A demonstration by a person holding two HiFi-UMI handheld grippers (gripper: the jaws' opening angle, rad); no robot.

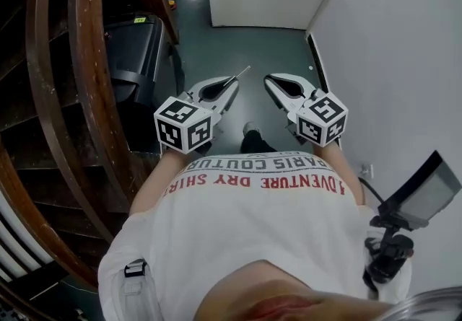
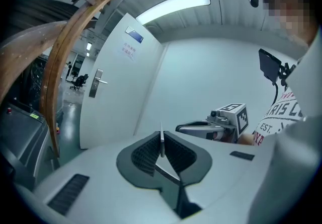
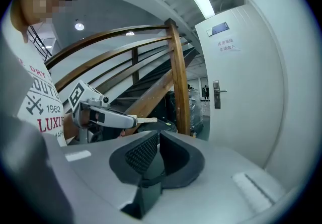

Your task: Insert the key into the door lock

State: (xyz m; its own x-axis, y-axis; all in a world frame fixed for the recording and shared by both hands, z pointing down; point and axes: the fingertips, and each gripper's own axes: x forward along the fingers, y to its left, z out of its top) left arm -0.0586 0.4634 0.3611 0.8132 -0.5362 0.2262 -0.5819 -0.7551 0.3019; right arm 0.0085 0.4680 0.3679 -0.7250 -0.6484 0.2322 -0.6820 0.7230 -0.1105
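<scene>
Silver key (image 2: 161, 140) front and centre, folks: we have it pinched edge-on between the ribbed pads (image 2: 145, 151) of our left gripper (image 2: 161, 143), jaws closed tight on it, the thin blade poking out past the tips. From above we see that blade slanting up and away from the gripper's nose over the dark floor (image 1: 238, 45). Our right gripper (image 3: 158, 143) rides just beside the left, and its own view settles the matter: jaws pressed together, nothing between them. Each gripper carries its marker cube (image 1: 183, 123) close to our white T-shirt (image 1: 260, 226), which bears red lettering.

Now the target. The white door (image 2: 118, 97) stands ahead and to the left in the left gripper view. It has a metal handle (image 2: 96, 83) on a long plate near its left edge and a small notice (image 2: 129, 51) higher up. The lock itself is too small for us to pick out. Key and door are well apart, with bare floor lying between them. A plain pale wall (image 2: 211, 82) meets the door on the right, and a long ceiling light (image 2: 173, 5) glows overhead. On our left a curved wooden stair rail (image 1: 43, 81) sweeps past, with a dark machine (image 1: 133, 53) tucked beneath the stairs. A small screen (image 1: 422, 193) on a black mount sits at our right side.
</scene>
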